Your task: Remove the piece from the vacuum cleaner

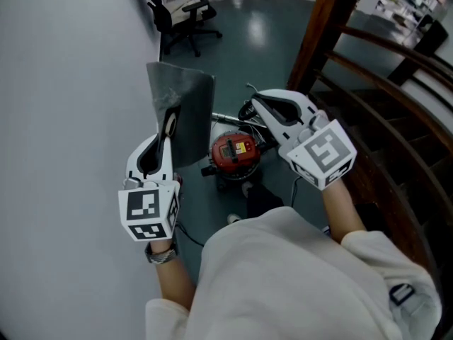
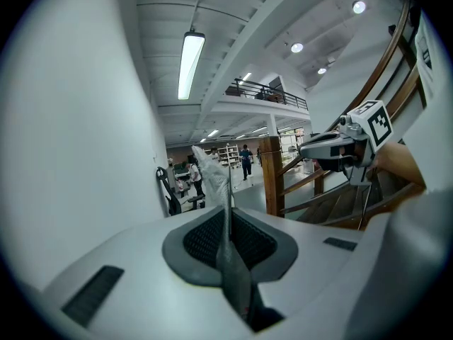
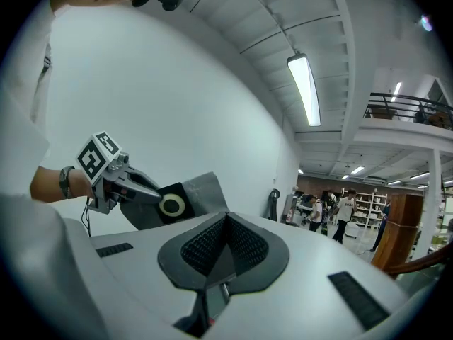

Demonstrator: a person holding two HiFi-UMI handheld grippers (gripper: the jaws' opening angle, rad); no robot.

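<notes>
Though it reads as a stiff sheet from above, item one, the grey dust bag (image 1: 182, 112), is judged light and limp. It is a flat envelope of paper or fabric with a black collar plate (image 3: 161, 205) and a pale ring near one end.

- **Location:** centre-left of the head view, raised above the floor and apart from the red vacuum cleaner (image 1: 235, 154) below it at centre frame.
- **Hold:** my left claw (image 1: 167, 129) has it edge-on, pads pinching the thin sheet at or just beside the collar; which of the two I cannot tell.
- **Handling:** the thin walls would likely crease or tear under a hard pull. The collar looks like the stiff part and the best place to grip. I judge the ring opening should stay upward, since dust could spill. The surface looks matte, not slippery.

Item two, my right claw (image 1: 263, 105), sits right of centre in the head view. It is pressed together on nothing, apart from the bag.

Item three, surroundings:
- a metal tube (image 1: 228, 118) beside the canister
- a white wall (image 1: 64, 83) across the left half
- a wooden stair rail (image 1: 340, 41) at upper right
- a black office chair (image 1: 177, 13) at top
</notes>
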